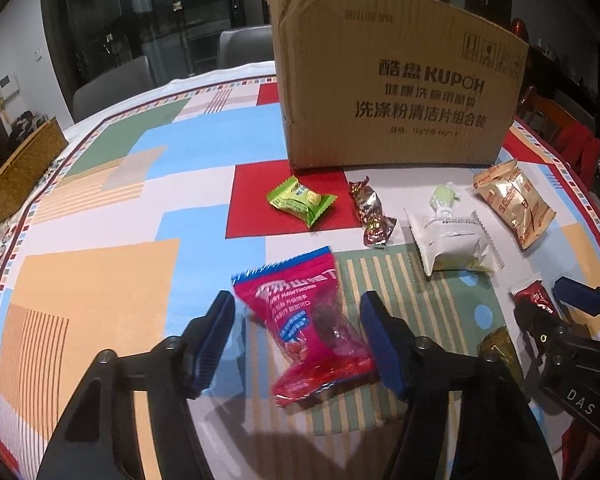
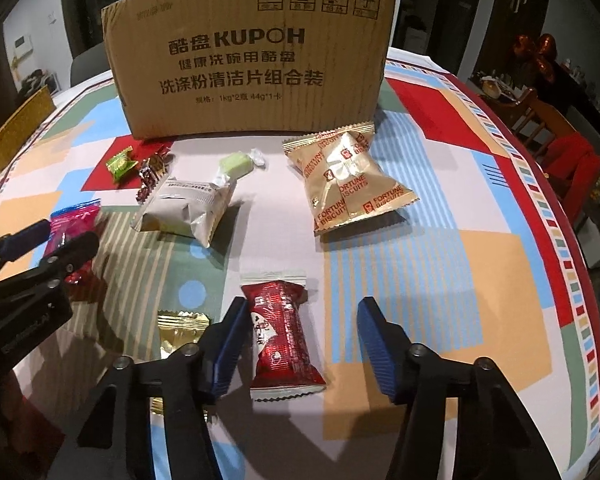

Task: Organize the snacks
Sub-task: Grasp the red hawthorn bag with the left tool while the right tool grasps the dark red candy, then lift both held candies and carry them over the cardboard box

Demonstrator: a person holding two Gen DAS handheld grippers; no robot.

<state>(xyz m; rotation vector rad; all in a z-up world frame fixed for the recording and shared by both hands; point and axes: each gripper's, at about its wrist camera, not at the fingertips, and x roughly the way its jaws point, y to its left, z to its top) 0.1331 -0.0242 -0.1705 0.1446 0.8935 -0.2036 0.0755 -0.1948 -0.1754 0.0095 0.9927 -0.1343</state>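
Two grippers down over patterned tablecloth (image 2: 480, 264). Left gripper (image 1: 296, 336) jaws apart, straddling pink hawthorn packet (image 1: 308, 328), pads not pressing yet. Right gripper (image 2: 300, 340) jaws apart around red snack bar (image 2: 280, 336), left pad just beside wrapper. Cardboard box (image 2: 248, 52) at 12 o'clock; gold fortune biscuits pack (image 2: 348, 176) at 1 o'clock from red bar.

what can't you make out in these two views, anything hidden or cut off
- Inside of the cardboard box: both views show only its front wall.
- Small gold packet: right wrist view, partly behind the right gripper; left wrist view, mostly behind the left gripper.
- Pink packet: small print blurred.
- Wicker basket: contents hidden, at the frame's edge.
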